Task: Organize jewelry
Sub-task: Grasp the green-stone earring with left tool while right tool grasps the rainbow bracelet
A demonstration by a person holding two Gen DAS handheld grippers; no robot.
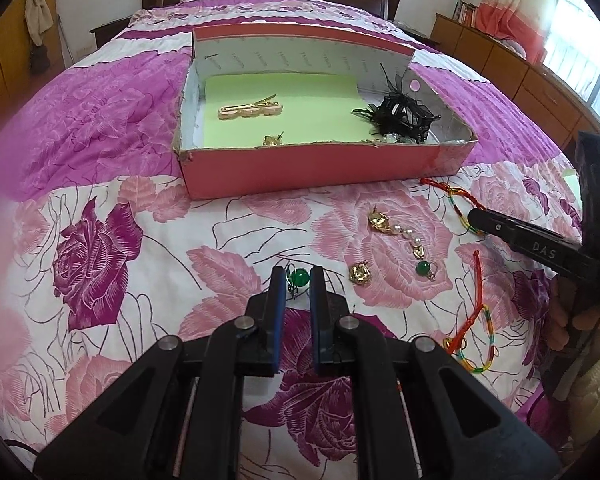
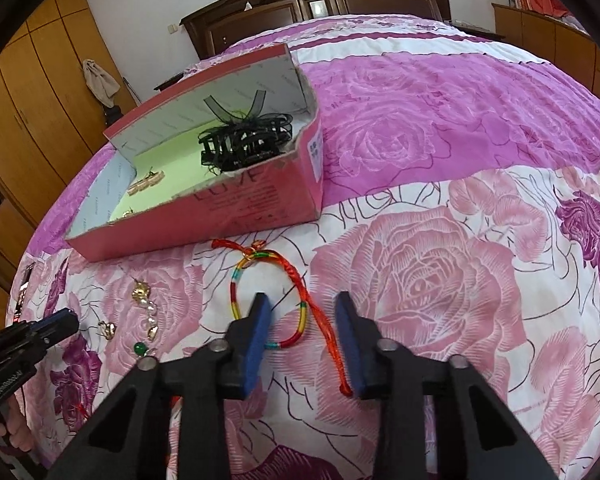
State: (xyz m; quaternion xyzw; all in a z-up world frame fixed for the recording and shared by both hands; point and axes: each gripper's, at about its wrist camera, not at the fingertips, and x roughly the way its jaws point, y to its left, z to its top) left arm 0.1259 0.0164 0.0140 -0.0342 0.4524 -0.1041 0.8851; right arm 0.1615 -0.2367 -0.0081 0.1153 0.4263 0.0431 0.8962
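Two grippers are working over a bed (image 2: 440, 152) with a rose-print cover. Left gripper (image 1: 297, 280) is sitting with its blue pads close together, pinching a green bead earring (image 1: 299, 278) just above the cover. Right gripper (image 2: 303, 312) is hanging spread, its pads on either side of a red and rainbow cord bracelet (image 2: 296, 280) lying on the bed, not pressing on it. Pink cardboard box (image 1: 316, 172) is sitting further up the bed, holding a pink hair clip (image 1: 249, 109), a small gold earring (image 1: 273, 140) and a black ribbon hair clip (image 1: 396, 118) on green paper. Lying loose between box and grippers: a gold and pearl drop earring (image 1: 404, 238), a gold flower earring (image 1: 359, 272), and a second cord bracelet (image 1: 474, 332).
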